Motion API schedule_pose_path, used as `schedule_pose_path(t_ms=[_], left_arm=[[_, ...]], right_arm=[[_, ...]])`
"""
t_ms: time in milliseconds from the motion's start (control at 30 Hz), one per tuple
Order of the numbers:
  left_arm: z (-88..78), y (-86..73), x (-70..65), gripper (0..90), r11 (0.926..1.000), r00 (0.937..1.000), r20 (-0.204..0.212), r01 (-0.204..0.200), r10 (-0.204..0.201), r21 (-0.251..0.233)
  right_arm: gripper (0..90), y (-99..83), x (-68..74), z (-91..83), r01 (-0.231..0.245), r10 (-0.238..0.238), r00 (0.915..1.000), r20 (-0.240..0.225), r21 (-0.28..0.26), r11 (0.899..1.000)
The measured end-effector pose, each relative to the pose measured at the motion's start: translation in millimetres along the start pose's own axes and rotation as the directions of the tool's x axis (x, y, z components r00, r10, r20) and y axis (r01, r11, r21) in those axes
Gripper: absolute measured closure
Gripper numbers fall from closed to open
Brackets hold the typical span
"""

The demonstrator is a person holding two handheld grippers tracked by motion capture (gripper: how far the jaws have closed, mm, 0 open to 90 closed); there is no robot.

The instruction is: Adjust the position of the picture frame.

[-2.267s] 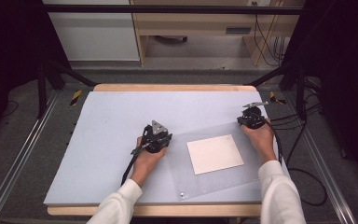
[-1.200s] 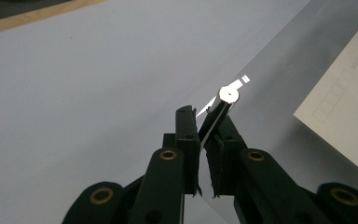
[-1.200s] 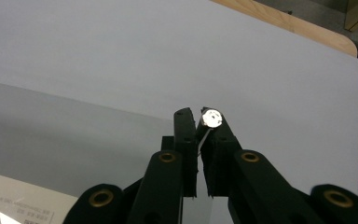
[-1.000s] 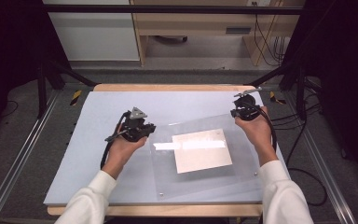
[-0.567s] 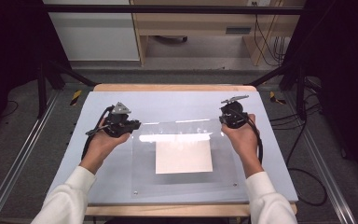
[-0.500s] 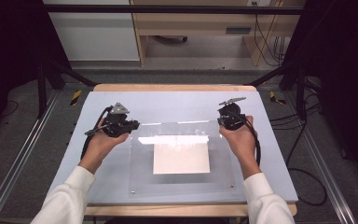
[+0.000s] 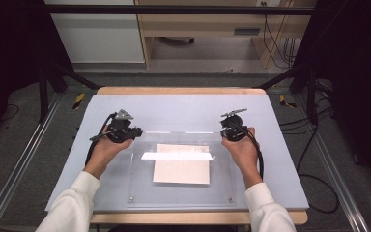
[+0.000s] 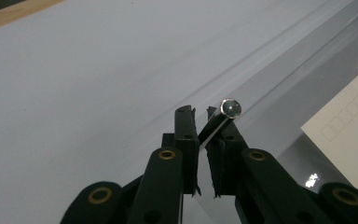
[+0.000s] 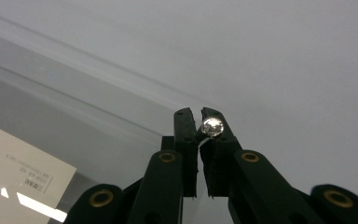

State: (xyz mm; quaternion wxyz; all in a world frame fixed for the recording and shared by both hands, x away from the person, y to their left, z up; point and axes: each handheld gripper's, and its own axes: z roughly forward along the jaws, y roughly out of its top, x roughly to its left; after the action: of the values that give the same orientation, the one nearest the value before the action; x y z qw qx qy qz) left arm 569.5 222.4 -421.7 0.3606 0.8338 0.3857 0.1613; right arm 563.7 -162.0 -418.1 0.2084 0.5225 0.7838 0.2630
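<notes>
Clear plastic frame [image 7: 181,169] lay flat on counter [image 7: 183,108], white card [image 7: 182,164] inside. High view showed whole frame, hands at far corners. Left gripper [image 8: 200,122] view showed jaws pinching shiny metal peg [image 8: 220,118]. Right gripper [image 9: 200,122] view showed jaws pinching round silver peg [image 9: 212,126], tiny print on card.

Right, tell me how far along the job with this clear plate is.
Done: the clear plate lies square to the table, over the card, with screws in its near corners. In hand: the left gripper is shut on the left pin, and the right gripper on the right pin, at the far corners. Left, probably: seating both pins and letting go.
</notes>
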Motion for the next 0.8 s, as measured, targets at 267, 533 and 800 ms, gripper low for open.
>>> schedule_pose_path(t_ms=[267, 533, 800], left_arm=[[14.5, -13.7, 6.0, 82.6, 0.9995, 0.9995, -0.001, 0.032, -0.032, 0.006], [21.2, -18.4, 3.0, 83.7, 0.9991, 0.9987, -0.037, 0.037, -0.036, 0.020], [26.4, -18.7, 1.6, 84.0, 0.9986, 0.9974, -0.052, 0.050, -0.049, 0.017]], right_arm=[[85.4, -4.6, 0.6, 16.8, 0.010, -0.010, 0.9998, -0.018, 0.004, 1.000], [85.4, -12.2, -0.6, 24.8, 0.003, -0.003, 0.9995, -0.032, -0.021, 1.000], [85.3, -16.3, -3.3, 28.1, -0.006, 0.005, 0.9993, -0.038, -0.035, 0.999]])
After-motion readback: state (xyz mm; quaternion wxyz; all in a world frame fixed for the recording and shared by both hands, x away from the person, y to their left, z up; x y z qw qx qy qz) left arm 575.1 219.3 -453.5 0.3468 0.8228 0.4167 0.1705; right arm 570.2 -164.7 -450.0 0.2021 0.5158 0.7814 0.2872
